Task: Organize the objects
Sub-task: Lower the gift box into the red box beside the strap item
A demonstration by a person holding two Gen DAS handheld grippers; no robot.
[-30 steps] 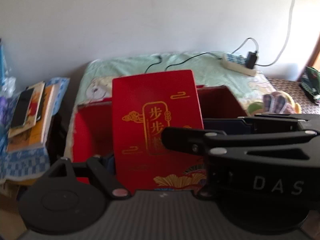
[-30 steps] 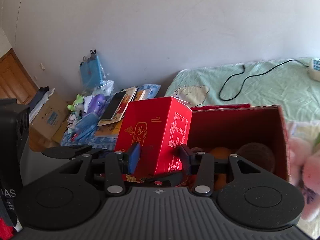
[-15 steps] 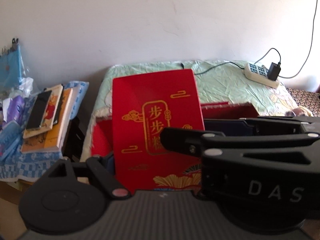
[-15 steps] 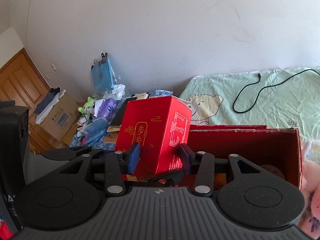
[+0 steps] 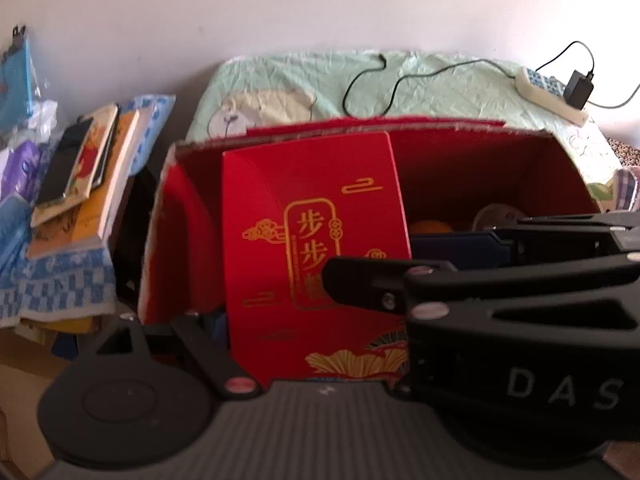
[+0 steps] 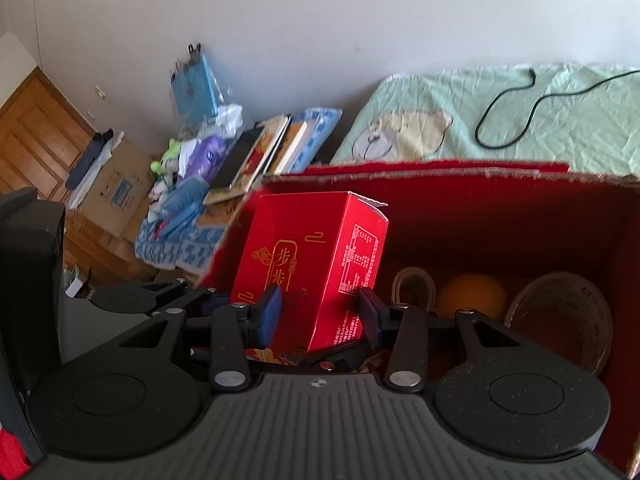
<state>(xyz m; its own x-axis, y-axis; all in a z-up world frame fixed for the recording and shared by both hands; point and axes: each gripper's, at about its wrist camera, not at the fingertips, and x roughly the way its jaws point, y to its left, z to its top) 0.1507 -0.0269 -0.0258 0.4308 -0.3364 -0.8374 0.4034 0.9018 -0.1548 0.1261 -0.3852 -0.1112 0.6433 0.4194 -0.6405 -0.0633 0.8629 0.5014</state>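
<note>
A tall red box (image 5: 312,240) with gold lettering stands upright inside the left end of a big red carton (image 5: 400,128) on the bed. Both grippers hold it low down. My left gripper (image 5: 320,332) spans its wide face, one finger (image 5: 212,320) at the box's left edge and the other hidden behind the right gripper's body. In the right wrist view my right gripper (image 6: 320,316) clamps the red box (image 6: 316,256) across its thin side with blue pads (image 6: 272,312). The carton (image 6: 440,178) also holds an orange (image 6: 472,296), a brown bowl (image 6: 560,312) and a beige roll (image 6: 412,284).
The carton sits on a pale green bedsheet (image 5: 440,80) with a black cable (image 5: 372,80) and a power strip (image 5: 548,92) behind it. To the left are stacked books (image 6: 260,152) on a blue checked cloth, toys, a cardboard box (image 6: 116,188) and a wooden door (image 6: 32,136).
Both grippers have come down with the red box still held. It stood above the carton's rim before; now its top sits about level with the rim, and the carton's contents show.
</note>
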